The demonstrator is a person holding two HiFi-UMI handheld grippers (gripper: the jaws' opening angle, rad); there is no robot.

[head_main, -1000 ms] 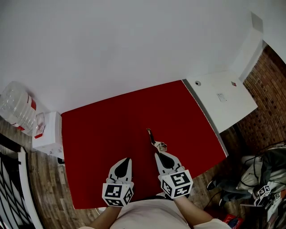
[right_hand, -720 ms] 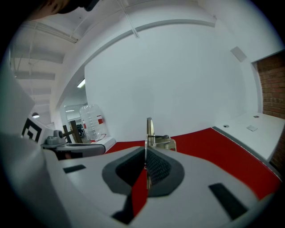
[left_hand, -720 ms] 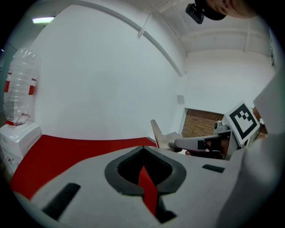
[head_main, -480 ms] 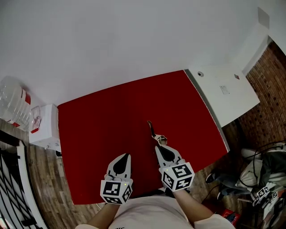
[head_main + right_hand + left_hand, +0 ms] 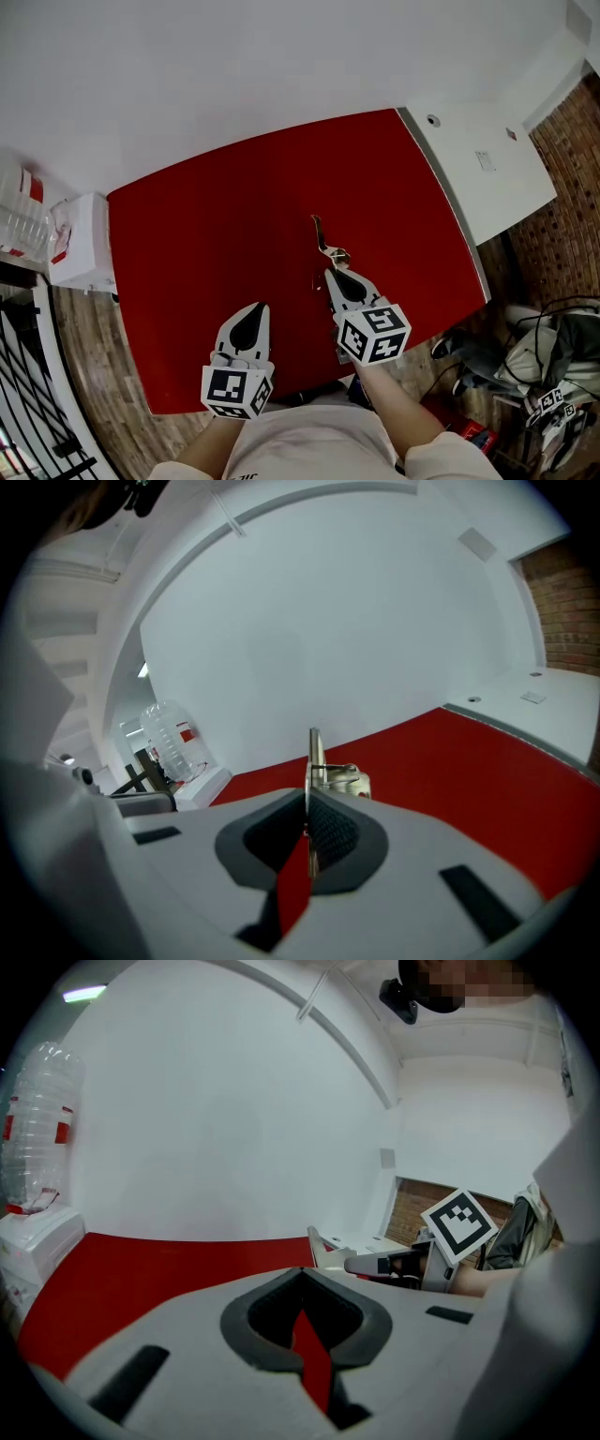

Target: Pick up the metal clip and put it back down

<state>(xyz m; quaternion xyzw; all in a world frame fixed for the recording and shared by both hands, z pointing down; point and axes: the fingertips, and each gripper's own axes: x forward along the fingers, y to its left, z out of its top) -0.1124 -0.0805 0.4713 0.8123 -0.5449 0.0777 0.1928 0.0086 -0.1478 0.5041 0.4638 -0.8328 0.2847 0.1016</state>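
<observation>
The metal clip [image 5: 325, 246], a thin silvery strip with a sprung loop, sticks out forward from my right gripper [image 5: 335, 274], which is shut on its near end. A small shadow on the red table [image 5: 206, 234] beside it suggests the clip hangs just above the surface. In the right gripper view the clip [image 5: 319, 766] stands upright between the pressed pads of that gripper [image 5: 307, 794]. My left gripper [image 5: 253, 314] is shut and holds nothing, near the table's front edge; in its own view the left gripper [image 5: 300, 1274] shows the right gripper [image 5: 375, 1262] and the clip [image 5: 317, 1244] off to its right.
A white box [image 5: 80, 253] and a clear plastic bottle [image 5: 19, 216] stand left of the table. A white cabinet top [image 5: 478, 178] adjoins the table's right edge. Bags and cables [image 5: 553, 356] lie on the floor at the right.
The head view has tilted, so the table sits higher in frame. My right gripper has stayed shut on the clip and seems slightly raised. The left gripper has barely moved.
</observation>
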